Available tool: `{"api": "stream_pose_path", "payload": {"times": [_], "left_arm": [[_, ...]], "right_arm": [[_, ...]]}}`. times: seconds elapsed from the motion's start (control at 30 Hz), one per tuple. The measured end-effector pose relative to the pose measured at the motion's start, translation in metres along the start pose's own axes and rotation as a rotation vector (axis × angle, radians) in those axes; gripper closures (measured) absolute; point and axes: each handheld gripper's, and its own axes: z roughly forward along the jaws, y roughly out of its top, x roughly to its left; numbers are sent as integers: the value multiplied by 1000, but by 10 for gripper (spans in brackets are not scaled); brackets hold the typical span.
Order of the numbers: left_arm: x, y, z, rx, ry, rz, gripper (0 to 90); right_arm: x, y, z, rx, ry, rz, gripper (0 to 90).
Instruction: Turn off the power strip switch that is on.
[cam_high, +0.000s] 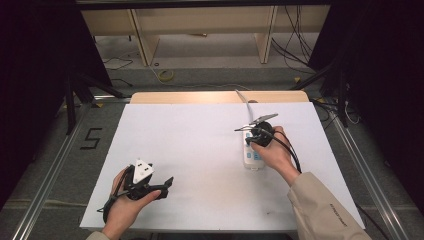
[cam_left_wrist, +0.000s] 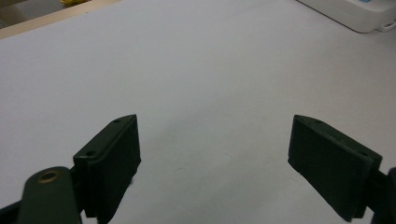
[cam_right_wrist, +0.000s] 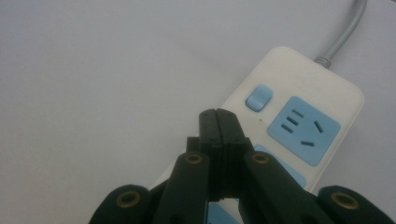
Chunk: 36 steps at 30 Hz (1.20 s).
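Note:
A white power strip (cam_high: 251, 151) with blue sockets lies on the right half of the white table top (cam_high: 200, 150). In the right gripper view the strip (cam_right_wrist: 322, 88) has a blue switch (cam_right_wrist: 258, 97) near its cable end. My right gripper (cam_right_wrist: 217, 113) is shut with nothing between its jaws, and its tips hover over the strip just short of the switch. In the high view that gripper (cam_high: 250, 136) sits above the strip in the person's right hand. My left gripper (cam_left_wrist: 212, 149) stands open over bare table; it is at the near left (cam_high: 167, 183).
The strip's grey cable (cam_high: 243, 98) runs off the table's far edge. A wooden strip (cam_high: 220, 96) borders that far edge. Beyond are shelf legs and loose cables on the floor. A corner of the strip (cam_left_wrist: 355, 11) lies at the upper right of the left gripper view.

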Motion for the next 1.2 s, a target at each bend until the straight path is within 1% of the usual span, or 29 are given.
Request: {"api": "stream_pose_path", "payload": {"times": [0.4, 0.53, 0.63, 0.83, 1.0, 1.2], "left_arm": [[5, 0, 3, 4, 17, 17, 168], [8, 0, 5, -2, 26, 6, 169], [9, 0, 7, -1, 26, 2, 170], [8, 3, 14, -5, 24, 22, 170], [9, 3, 19, 3, 24, 27, 170], [9, 3, 20, 9, 23, 26, 171]], "right_arm": [[0, 0, 5, 17, -9, -4, 900], [-1, 0, 5, 18, -10, -3, 900], [-1, 0, 5, 18, -12, -2, 900], [-2, 0, 6, 19, -13, -5, 900], [-2, 1, 6, 20, -13, -4, 900], [-2, 0, 6, 28, -11, 1, 900]]}}
